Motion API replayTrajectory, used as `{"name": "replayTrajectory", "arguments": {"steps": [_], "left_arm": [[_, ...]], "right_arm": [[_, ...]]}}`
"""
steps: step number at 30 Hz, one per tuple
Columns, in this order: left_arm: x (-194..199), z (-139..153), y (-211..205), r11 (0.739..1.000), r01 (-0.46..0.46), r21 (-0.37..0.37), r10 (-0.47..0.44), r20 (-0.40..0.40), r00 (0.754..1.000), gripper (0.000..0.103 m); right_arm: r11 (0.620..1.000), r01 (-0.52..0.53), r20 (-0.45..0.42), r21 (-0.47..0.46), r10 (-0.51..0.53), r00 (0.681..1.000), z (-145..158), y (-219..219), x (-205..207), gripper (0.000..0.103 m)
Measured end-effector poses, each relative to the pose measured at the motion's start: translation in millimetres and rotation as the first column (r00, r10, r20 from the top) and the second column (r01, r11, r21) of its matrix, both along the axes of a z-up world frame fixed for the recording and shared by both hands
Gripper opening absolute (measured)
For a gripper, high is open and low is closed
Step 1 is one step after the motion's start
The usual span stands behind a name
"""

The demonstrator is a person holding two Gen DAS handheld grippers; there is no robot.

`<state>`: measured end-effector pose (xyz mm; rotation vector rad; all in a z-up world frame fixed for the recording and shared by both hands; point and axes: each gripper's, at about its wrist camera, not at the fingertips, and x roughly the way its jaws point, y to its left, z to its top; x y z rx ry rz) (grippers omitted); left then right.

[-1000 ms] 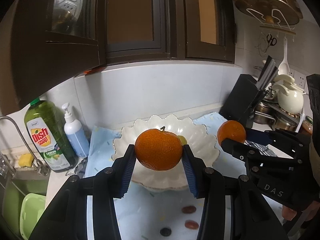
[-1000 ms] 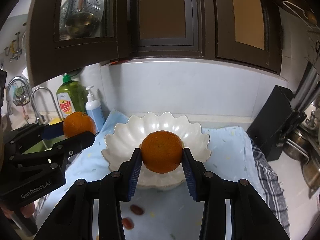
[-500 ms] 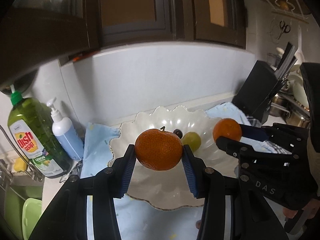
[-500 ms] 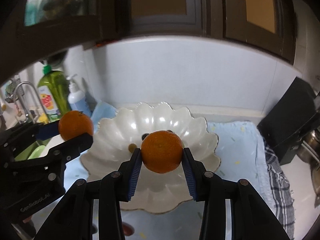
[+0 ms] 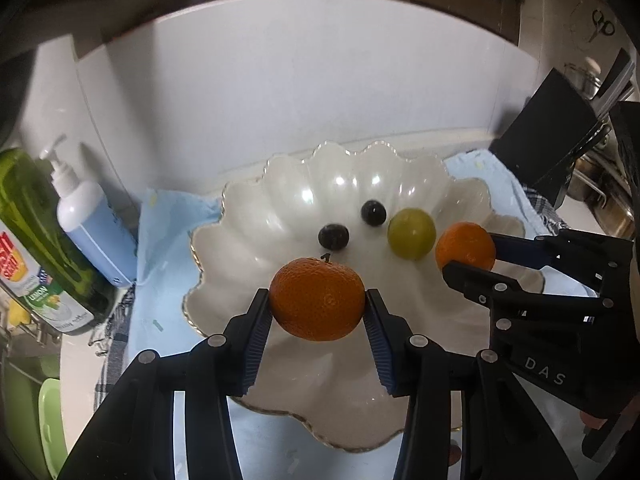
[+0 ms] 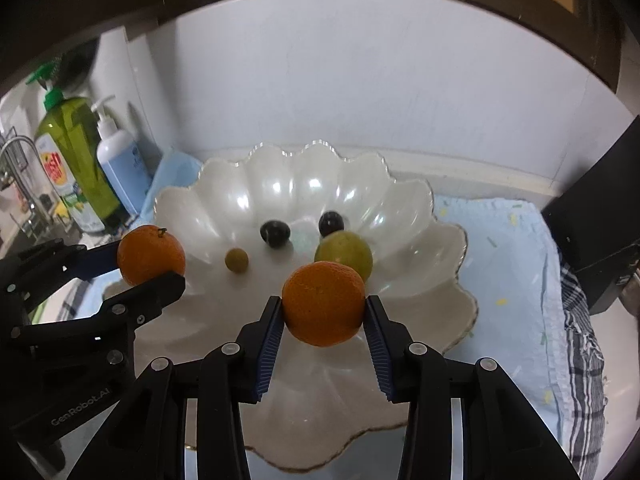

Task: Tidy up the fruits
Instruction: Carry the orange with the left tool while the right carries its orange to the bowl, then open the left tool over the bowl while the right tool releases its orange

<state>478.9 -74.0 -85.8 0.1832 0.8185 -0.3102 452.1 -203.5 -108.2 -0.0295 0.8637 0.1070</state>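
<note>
My left gripper (image 5: 318, 308) is shut on a mandarin (image 5: 318, 298) and holds it over the near left part of a white scalloped bowl (image 5: 248, 240). My right gripper (image 6: 324, 316) is shut on a second mandarin (image 6: 323, 303) over the bowl's (image 6: 184, 216) near middle. Each gripper with its mandarin also shows in the other view: the right one (image 5: 466, 258), the left one (image 6: 151, 258). In the bowl lie a green fruit (image 6: 344, 256), two dark grapes (image 6: 275, 233) (image 6: 331, 223) and a small green grape (image 6: 236, 259).
The bowl stands on a light blue cloth (image 6: 508, 264) on the counter. A green dish soap bottle (image 6: 74, 160) and a blue pump bottle (image 6: 118, 160) stand to the left by the sink tap. A black knife block (image 5: 556, 132) stands at the right.
Both grippers have moved forward and down over the bowl, each still holding its mandarin. The bowl's inside and the fruit in it now show fully.
</note>
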Motion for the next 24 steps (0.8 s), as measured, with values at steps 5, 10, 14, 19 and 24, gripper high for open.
{"name": "replayTrajectory", "arguments": {"steps": [5,10,14,19,24], "left_arm": [[8,-6,-2,1.0,0.003,0.008,-0.003,-0.035,0.999,0.047],[6,3,3,1.0,-0.031,0.007,0.031,0.01,0.999,0.072],[2,13,8,0.999,-0.047,0.005,0.046,0.035,0.998,0.079],[-10,28,13,0.998,-0.058,0.0,0.058,0.07,0.996,0.086],[-30,45,14,0.999,-0.04,-0.008,0.041,0.125,0.991,0.088]], "right_arm": [[1.0,0.001,-0.033,-0.011,-0.001,0.999,-9,-1,7,0.043],[0.999,0.035,-0.022,-0.019,-0.036,0.999,-6,-5,8,0.063],[0.997,0.065,0.016,-0.031,-0.065,0.998,5,-11,3,0.064],[0.995,0.086,0.054,-0.048,-0.083,0.995,20,-13,-10,0.066],[0.995,0.086,0.111,-0.05,-0.08,0.991,38,-10,-32,0.069]]}}
